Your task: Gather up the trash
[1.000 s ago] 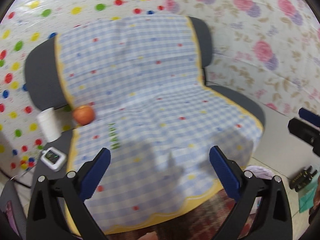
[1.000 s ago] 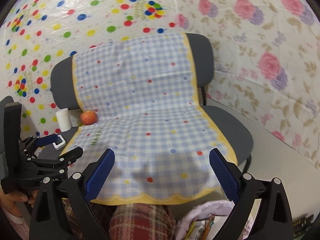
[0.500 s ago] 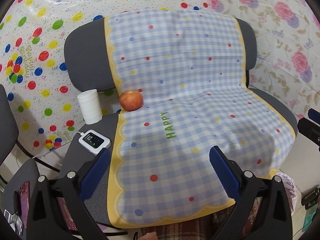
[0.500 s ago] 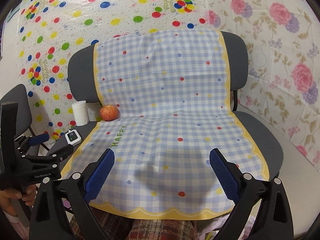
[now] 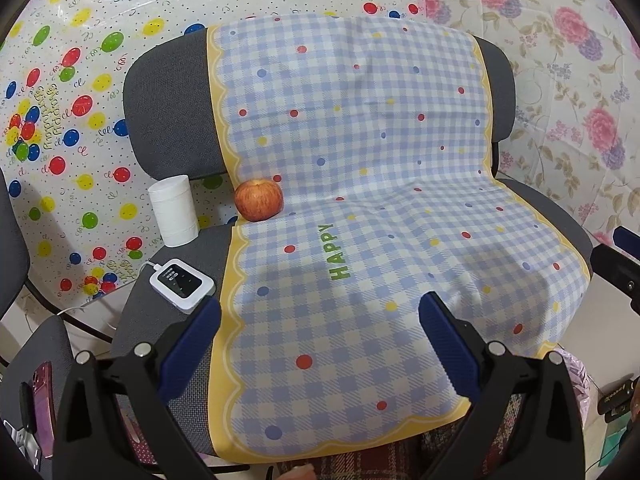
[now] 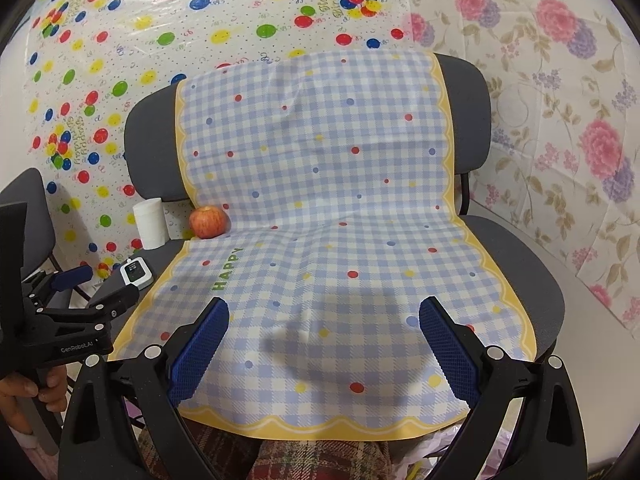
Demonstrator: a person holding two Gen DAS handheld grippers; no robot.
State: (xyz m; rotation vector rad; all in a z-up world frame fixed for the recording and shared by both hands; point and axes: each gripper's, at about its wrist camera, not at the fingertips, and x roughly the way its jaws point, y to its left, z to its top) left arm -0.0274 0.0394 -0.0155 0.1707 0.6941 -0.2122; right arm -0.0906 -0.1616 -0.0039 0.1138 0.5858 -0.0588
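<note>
Red apple (image 5: 259,200) sits at the back left of the chair (image 5: 168,96); both our grippers are wide open, holding nothing.
We think our left gripper (image 5: 320,344) should go slowly, past the paper roll (image 5: 174,210), and close softly round the apple; our right gripper (image 6: 324,344) waits.

Red apple (image 5: 258,200), blue-checked cloth (image 5: 360,160)

Left tongs (image 5: 320,320) spread wide, right tongs (image 6: 324,320) spread wide, both empty, level

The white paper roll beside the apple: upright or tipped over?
Upright. The white paper roll stands on its flat end on the chair seat, left of the apple.
</note>
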